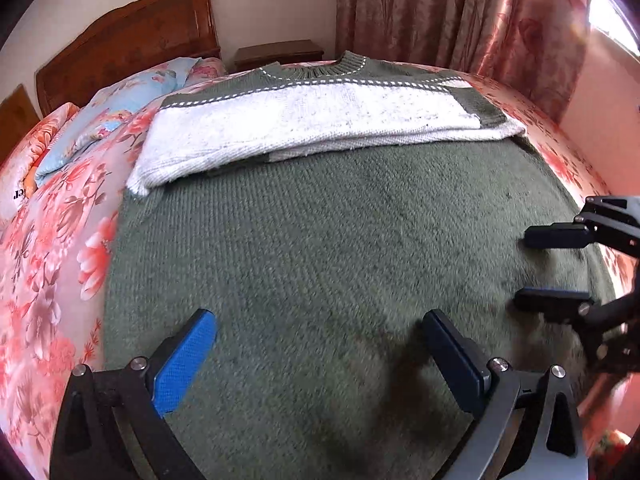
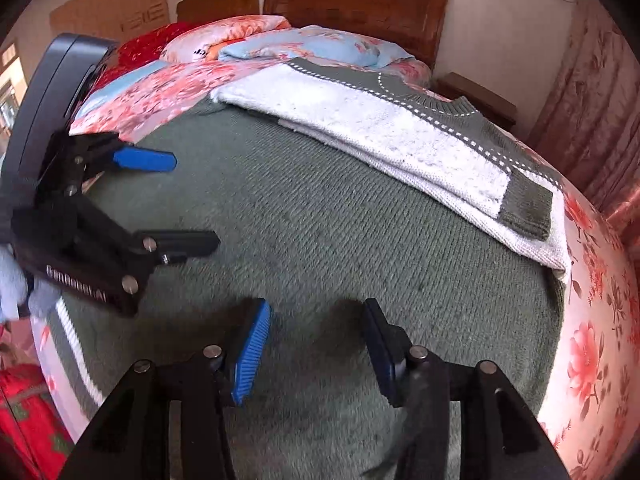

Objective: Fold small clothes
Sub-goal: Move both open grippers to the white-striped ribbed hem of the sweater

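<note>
Right gripper (image 2: 316, 354): jaws parted to a middling gap, nothing between the blue ribbed pads, nothing gripped. They hang over the lower body of the sweater; contact with the knit cannot be told.

Left gripper (image 1: 320, 360): jaws spread wide, empty, poised over the same green knit near its hem. Pads apart from any fold or edge.

Relation of the two: side by side over the near part of the garment, the left gripper (image 2: 176, 200) at the left edge of the right view, the right gripper (image 1: 524, 270) at the right edge of the left view.

Task item: grey-green knitted sweater with a white speckled chest band and dashed white stitching (image 1: 320, 240), laid flat on the bed, collar at the far end. Both white sleeves (image 1: 304, 128) are already folded across the chest, one atop the other, a green ribbed cuff (image 2: 528, 210) lying at the right side.

Step in hand, by judgement: sleeves done; the lengthwise fold of the body is not yet made. The next move likely calls for both jaws to drop onto the near hem, one toward each corner, close on the knit and carry it up to the collar.

Surroundings: bed with pink floral bedspread (image 1: 60, 280), blue floral pillow (image 1: 120, 108), carved dark wooden headboard (image 2: 356, 4), floral curtain (image 1: 460, 12).
</note>
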`<state>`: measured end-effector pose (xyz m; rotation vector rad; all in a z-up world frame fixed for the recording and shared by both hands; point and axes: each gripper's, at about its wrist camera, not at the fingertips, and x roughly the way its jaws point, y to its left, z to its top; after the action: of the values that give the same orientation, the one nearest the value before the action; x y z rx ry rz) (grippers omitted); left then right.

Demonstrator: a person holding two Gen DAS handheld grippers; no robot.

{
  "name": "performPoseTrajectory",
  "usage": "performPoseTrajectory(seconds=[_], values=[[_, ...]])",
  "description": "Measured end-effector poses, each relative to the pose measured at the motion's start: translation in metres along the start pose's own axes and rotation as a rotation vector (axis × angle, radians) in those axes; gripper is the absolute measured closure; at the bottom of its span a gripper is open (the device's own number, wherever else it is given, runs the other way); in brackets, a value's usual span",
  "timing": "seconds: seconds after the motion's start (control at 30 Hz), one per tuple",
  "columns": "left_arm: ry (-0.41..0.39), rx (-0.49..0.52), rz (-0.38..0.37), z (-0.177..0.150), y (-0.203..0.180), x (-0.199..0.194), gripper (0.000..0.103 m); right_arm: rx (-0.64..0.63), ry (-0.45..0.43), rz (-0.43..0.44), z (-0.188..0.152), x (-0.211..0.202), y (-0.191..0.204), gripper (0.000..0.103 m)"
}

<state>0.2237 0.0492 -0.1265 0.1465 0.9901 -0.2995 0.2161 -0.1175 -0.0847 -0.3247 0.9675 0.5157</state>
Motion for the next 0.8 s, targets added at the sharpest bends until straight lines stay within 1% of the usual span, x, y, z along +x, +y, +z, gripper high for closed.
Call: performPoseTrajectory(seconds=[0.1,0.17,0.2,0.23,0.27,0.3,0.33,0.37,0.4,0.43,0.47,0.5,0.53,0.57,0.63,0.67,0.7,0.73,0.77,0.8], values=[[0.019,-0.029,-0.011,-0.016,0.016,-0.01,0.0,-0.017,0.054,0.035,-0.02,-0.02,-0.006,0.054],[0.03,-0.099,-0.018,-0.019,0.027,-0.017,0.0,-0.006,0.083,0.022,-0.034,-0.03,-0.01,0.054],[0.019,-0.143,-0.053,-0.02,0.031,-0.021,0.0,0.009,0.086,0.006,-0.038,-0.033,-0.011,0.054],[0.002,-0.178,-0.1,-0.018,0.032,-0.025,0.0,0.018,0.072,-0.003,-0.037,-0.038,-0.008,0.054],[-0.015,-0.199,-0.144,-0.016,0.03,-0.027,0.0,0.018,0.046,0.012,-0.034,-0.043,-0.001,0.054],[-0.022,-0.2,-0.167,-0.013,0.024,-0.027,0.0,0.011,0.017,0.047,-0.032,-0.046,0.007,0.054],[-0.014,-0.182,-0.168,-0.011,0.015,-0.025,0.0,0.0,-0.006,0.081,-0.029,-0.048,0.017,0.054],[0.006,-0.146,-0.152,-0.011,0.005,-0.019,0.0,-0.018,-0.012,0.097,-0.028,-0.048,0.027,0.054],[0.029,-0.102,-0.125,-0.014,-0.005,-0.013,0.0,-0.047,0.003,0.092,-0.027,-0.044,0.038,0.054],[0.018,-0.036,-0.063,-0.018,-0.016,-0.013,0.0,-0.081,0.031,0.079,-0.027,-0.036,0.047,0.054],[0.025,0.036,-0.012,-0.025,-0.026,-0.013,0.0,-0.115,0.042,0.059,-0.03,-0.032,0.055,0.053],[0.01,0.055,-0.014,-0.031,-0.027,-0.019,0.0,-0.133,0.022,0.058,-0.034,-0.036,0.056,0.053],[0.031,0.048,-0.035,-0.037,-0.022,-0.021,0.0,-0.123,0.03,0.082,-0.041,-0.041,0.052,0.053],[0.033,0.046,-0.044,-0.045,-0.016,-0.027,0.0,-0.108,0.042,0.105,-0.047,-0.046,0.045,0.053],[0.029,0.056,-0.056,-0.062,-0.004,-0.036,0.0,-0.106,0.056,0.112,-0.067,-0.062,0.035,0.053],[0.02,0.037,-0.083,-0.069,0.002,-0.042,0.0,-0.105,0.056,0.114,-0.077,-0.067,0.029,0.053],[0.028,0.019,-0.091,-0.072,0.007,-0.044,0.0,-0.096,0.057,0.121,-0.085,-0.072,0.024,0.053],[0.039,0.039,-0.042,-0.075,0.007,-0.044,0.0,-0.083,0.058,0.127,-0.093,-0.079,0.02,0.053],[0.039,0.04,-0.019,-0.074,0.009,-0.044,0.0,-0.072,0.063,0.123,-0.101,-0.083,0.017,0.053],[0.047,0.011,-0.019,-0.073,0.01,-0.045,0.0,-0.065,0.07,0.113,-0.105,-0.087,0.018,0.053]])
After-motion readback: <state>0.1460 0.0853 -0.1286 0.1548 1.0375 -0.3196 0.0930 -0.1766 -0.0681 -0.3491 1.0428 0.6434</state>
